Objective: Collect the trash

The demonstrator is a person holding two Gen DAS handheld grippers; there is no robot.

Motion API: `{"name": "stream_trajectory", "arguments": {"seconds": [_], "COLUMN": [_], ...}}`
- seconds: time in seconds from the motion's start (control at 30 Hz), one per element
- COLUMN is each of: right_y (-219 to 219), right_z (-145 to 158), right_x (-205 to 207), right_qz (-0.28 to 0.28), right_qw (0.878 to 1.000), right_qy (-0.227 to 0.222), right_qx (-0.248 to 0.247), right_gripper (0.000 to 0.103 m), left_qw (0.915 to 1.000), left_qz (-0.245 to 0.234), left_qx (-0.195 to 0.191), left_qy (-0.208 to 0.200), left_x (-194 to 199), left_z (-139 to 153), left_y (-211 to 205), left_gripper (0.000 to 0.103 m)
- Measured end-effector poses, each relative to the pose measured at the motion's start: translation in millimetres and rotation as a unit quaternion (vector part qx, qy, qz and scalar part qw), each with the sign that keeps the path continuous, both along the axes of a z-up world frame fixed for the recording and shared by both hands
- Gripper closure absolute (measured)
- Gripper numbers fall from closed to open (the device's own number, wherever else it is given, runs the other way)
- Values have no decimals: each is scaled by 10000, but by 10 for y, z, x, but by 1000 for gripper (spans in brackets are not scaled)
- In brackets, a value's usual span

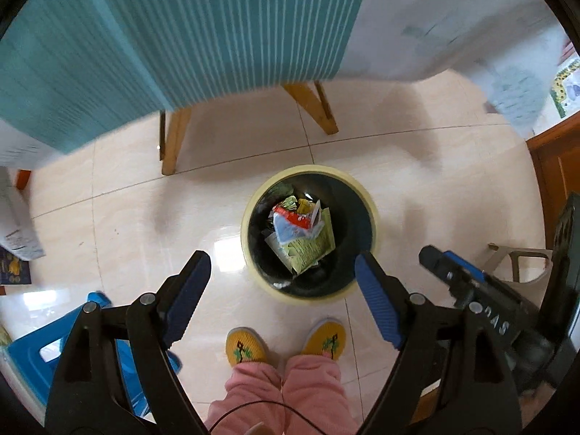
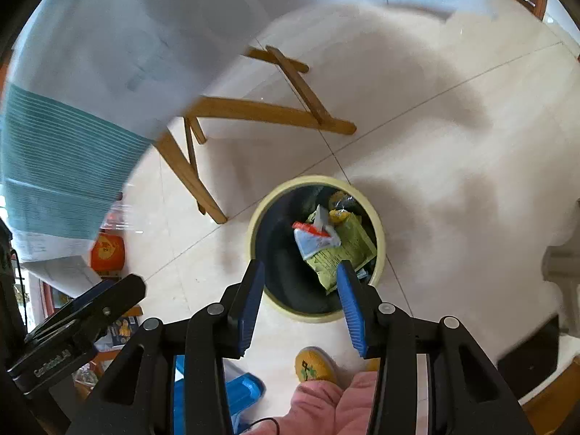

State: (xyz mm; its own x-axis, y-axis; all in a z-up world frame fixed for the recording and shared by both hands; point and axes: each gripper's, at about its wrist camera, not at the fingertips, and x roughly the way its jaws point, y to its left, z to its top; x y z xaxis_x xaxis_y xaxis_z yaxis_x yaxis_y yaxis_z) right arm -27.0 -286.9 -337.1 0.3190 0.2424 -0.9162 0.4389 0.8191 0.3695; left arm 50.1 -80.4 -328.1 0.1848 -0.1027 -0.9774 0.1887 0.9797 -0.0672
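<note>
A round bin [image 1: 311, 171] with a pale yellow rim and a black liner stands on the tiled floor, seen from above in both views. Inside lie several wrappers: a green-yellow packet [image 1: 311, 250] and a blue-and-white one with a red edge [image 1: 290, 226]. My left gripper [image 1: 282, 259] hangs over the bin's near side, jaws wide open and empty. My right gripper [image 2: 301, 266] is above the same bin [image 2: 315, 180], jaws partly open with nothing between them. The packets [image 2: 337, 250] show past its blue pads. Each gripper appears at the edge of the other's view.
A table with a teal striped cloth [image 1: 174, 36] and wooden legs [image 1: 174, 137] stands just behind the bin. The person's yellow slippers [image 1: 246, 348] and pink trousers are close in front. A blue plastic stool [image 1: 32, 359] is at the left, wooden furniture [image 1: 558, 166] at the right.
</note>
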Motion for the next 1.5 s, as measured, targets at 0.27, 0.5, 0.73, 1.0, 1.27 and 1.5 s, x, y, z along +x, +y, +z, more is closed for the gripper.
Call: {"name": "stream_trajectory", "arguments": {"seconds": [0.27,0.5,0.73,1.0,1.27,1.5], "right_y": [110,299,405,349,312,287], "right_z": [1070,1922,2774,3453,3785,3848], "right_x": [-108,-141,-91,-5,177,508], "right_qz": [192,509,767,956,1288,1461], "right_qw": [9994,9966,9905,9829,9721,9677], "right_qy": [-262,-601,-1065,-1543,-1935,-2026], "right_qx": [-129,-250,-417,-315,-317,-330], "right_gripper": [60,60,59,59,58,58], "left_qw": [9994,9984,9959,9893,9795,9743], "left_qz": [-101,-29,-39,77,368,625], "left_qx": [-120,-209,-325,-387,-331,-373], "left_qy": [-318,-531,-838,-1405,-1952,-2131], "left_x": [-173,-261,-276,-249,-209,-98], "left_z": [1121,1951,2675,3419,3945,4172], "left_y": [179,303,330,262,192,225], "left_gripper": [23,23,23,23,23,23]}}
